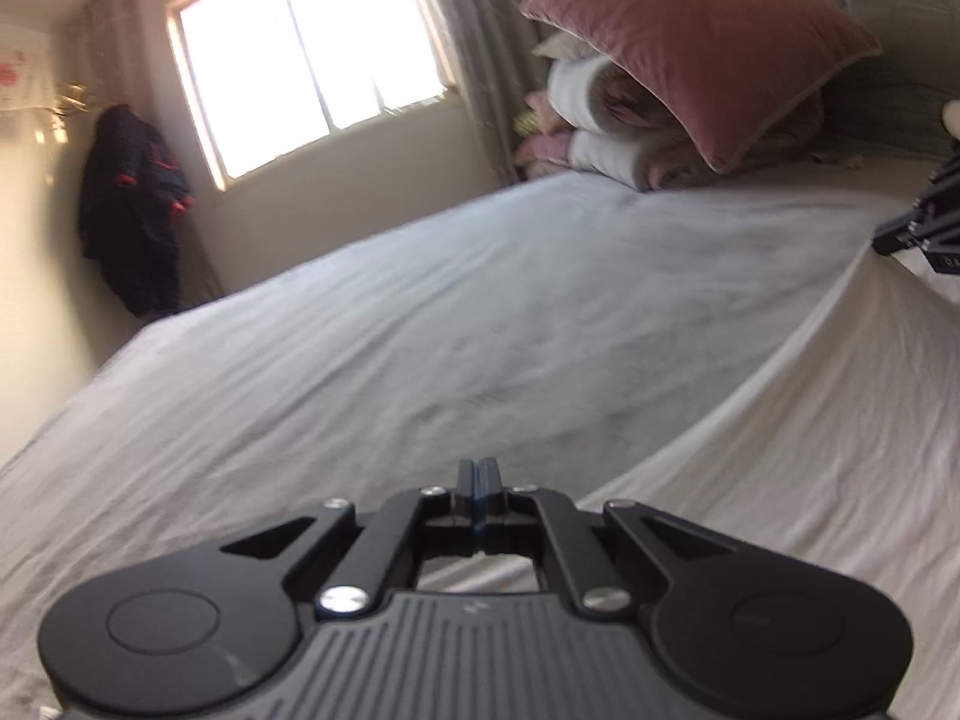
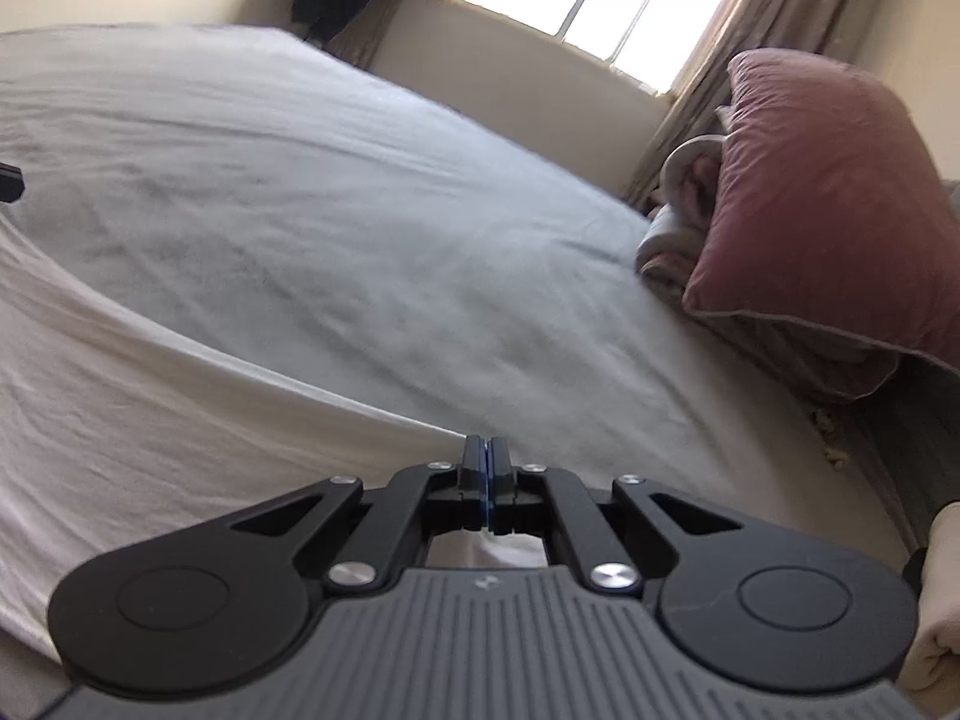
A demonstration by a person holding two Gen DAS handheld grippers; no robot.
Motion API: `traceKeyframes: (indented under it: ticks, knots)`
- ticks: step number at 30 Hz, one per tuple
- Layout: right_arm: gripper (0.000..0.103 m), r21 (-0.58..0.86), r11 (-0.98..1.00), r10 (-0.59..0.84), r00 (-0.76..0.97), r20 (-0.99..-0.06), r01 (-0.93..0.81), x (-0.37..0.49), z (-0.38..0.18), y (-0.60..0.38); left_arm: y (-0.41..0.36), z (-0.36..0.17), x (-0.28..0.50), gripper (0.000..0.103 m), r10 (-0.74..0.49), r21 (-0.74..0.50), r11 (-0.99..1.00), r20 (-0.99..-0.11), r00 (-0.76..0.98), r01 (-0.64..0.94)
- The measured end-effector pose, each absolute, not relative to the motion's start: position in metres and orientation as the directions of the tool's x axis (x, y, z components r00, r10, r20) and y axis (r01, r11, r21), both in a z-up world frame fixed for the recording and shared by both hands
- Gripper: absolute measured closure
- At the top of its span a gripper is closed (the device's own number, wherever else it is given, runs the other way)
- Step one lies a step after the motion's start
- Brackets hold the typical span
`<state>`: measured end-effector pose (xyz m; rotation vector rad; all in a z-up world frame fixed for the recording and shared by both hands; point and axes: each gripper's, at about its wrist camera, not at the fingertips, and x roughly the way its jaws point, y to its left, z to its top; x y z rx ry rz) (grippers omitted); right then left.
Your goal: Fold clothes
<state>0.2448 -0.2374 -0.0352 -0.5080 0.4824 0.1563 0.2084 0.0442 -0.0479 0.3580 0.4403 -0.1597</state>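
Note:
A white garment (image 1: 828, 450) is stretched taut above the grey bed between my two grippers. It also shows in the right wrist view (image 2: 150, 396). My left gripper (image 1: 478, 471) is shut on one corner of the garment's edge. My right gripper (image 2: 486, 450) is shut on the other corner. The right gripper's body shows at the right edge of the left wrist view (image 1: 924, 222). The garment's edge sags in a curve between the two grippers. The rest of the garment hangs below and is hidden.
The grey bed (image 1: 450, 312) spreads ahead, also in the right wrist view (image 2: 390, 228). A pink pillow (image 1: 702, 48) leans on folded blankets (image 1: 606, 150) at the headboard. A window (image 1: 306, 48) and a dark jacket (image 1: 132, 210) are on the far wall.

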Motion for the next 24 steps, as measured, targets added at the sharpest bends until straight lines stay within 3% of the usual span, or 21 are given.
traceKeyframes:
  ticks: [2,7,9,11,14,24]
  knots:
    - [0.101,-0.437,0.864,0.022,0.887,-0.462,-0.249,0.247,-0.036,-0.234,0.045,-0.046,0.211,0.103,-0.067,0.296,0.931,-0.439,0.896,0.214]
    - [0.098,-0.422,0.858,-0.005,0.817,-0.577,-0.293,0.264,-0.050,-0.230,0.044,-0.049,0.217,0.100,-0.070,0.278,0.933,-0.478,0.876,0.227]
    - [0.090,-0.398,0.874,-0.006,0.814,-0.580,-0.278,0.265,-0.045,-0.235,0.041,-0.049,0.209,0.100,-0.083,0.282,0.927,-0.484,0.871,0.245]
    - [0.064,-0.342,0.909,0.001,0.821,-0.570,-0.239,0.265,-0.035,-0.248,0.036,-0.047,0.204,0.096,-0.109,0.280,0.920,-0.490,0.865,0.274]
    - [0.062,-0.270,0.949,-0.019,0.825,-0.565,-0.164,0.264,-0.021,-0.275,0.027,-0.046,0.195,0.086,-0.147,0.277,0.907,-0.499,0.854,0.317]
    - [0.062,-0.102,0.991,-0.131,0.770,-0.625,0.085,0.243,-0.018,-0.362,0.004,-0.061,0.184,0.077,-0.210,0.248,0.883,-0.550,0.808,0.398]
